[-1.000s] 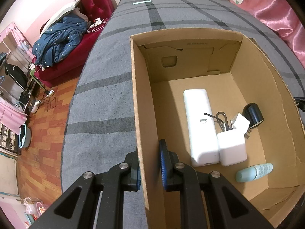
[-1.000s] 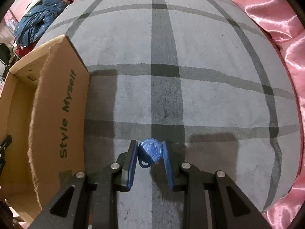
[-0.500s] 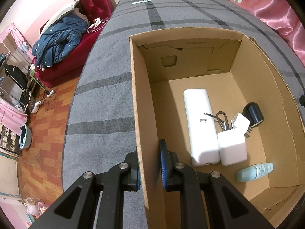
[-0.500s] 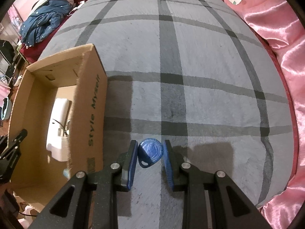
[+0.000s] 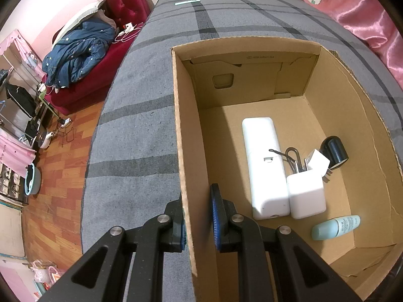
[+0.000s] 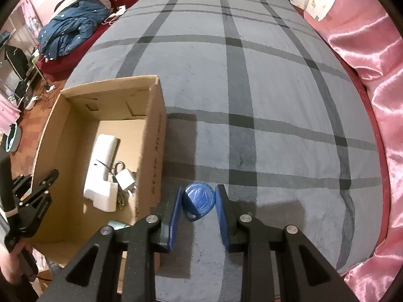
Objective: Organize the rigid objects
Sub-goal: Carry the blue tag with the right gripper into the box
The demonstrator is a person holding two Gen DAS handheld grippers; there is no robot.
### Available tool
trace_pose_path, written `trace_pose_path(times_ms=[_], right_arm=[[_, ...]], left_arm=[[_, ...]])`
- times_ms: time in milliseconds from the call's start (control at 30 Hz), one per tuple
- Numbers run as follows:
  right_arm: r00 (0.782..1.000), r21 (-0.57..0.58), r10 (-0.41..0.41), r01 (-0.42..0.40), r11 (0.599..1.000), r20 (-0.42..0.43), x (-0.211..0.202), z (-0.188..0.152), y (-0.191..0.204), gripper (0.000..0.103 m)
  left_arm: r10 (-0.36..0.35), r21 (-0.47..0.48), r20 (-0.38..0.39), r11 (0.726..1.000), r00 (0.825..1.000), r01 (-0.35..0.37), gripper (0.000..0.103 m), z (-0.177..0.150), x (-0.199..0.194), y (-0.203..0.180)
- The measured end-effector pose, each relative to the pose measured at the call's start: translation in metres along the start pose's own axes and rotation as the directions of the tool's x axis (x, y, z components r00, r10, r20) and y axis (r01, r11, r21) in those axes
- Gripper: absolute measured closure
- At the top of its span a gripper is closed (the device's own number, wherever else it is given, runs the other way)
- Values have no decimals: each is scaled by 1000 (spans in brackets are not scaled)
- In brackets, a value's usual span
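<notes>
We see a cardboard box point(image 6: 151, 136) on the bed, its wall pinched by our left gripper point(image 5: 197, 216); our right gripper point(image 6: 197, 201) clamps a blue key fob point(image 6: 199, 198) beside the box — light, stiff, slick, best held across its flat faces.

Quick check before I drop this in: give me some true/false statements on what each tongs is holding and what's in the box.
1. The right tongs hold a blue key fob. True.
2. The left tongs straddle the wall of the box. True.
3. The fob is already inside the box. False: it is outside, above the grey blanket.
4. The box is empty. False: it holds a white remote, a white charger, a black cylinder and a teal bottle.
5. The bottle stands upright. False: it lies on its side.
</notes>
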State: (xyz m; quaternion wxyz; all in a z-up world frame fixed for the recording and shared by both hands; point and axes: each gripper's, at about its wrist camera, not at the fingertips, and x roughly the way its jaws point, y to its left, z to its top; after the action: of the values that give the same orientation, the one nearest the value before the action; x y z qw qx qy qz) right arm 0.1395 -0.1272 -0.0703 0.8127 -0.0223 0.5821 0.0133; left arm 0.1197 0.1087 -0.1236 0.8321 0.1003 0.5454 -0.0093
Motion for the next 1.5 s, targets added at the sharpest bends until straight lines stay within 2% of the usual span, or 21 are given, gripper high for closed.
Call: trace_pose_path(times_ms=[600, 1100, 1500], right_arm=[[998, -116, 51, -46, 992, 40, -20, 12, 69, 75], [996, -211, 87, -84, 974, 3, 3, 11, 129, 75], [996, -217, 88, -93, 972, -33, 40, 13, 144, 75]], left_arm=[[-12, -6, 0, 1000, 1000, 12, 87, 0, 1, 3], [-19, -12, 3, 1000, 1000, 19, 86, 0, 0, 4], [-20, -12, 3, 1000, 1000, 20, 86, 0, 0, 4]])
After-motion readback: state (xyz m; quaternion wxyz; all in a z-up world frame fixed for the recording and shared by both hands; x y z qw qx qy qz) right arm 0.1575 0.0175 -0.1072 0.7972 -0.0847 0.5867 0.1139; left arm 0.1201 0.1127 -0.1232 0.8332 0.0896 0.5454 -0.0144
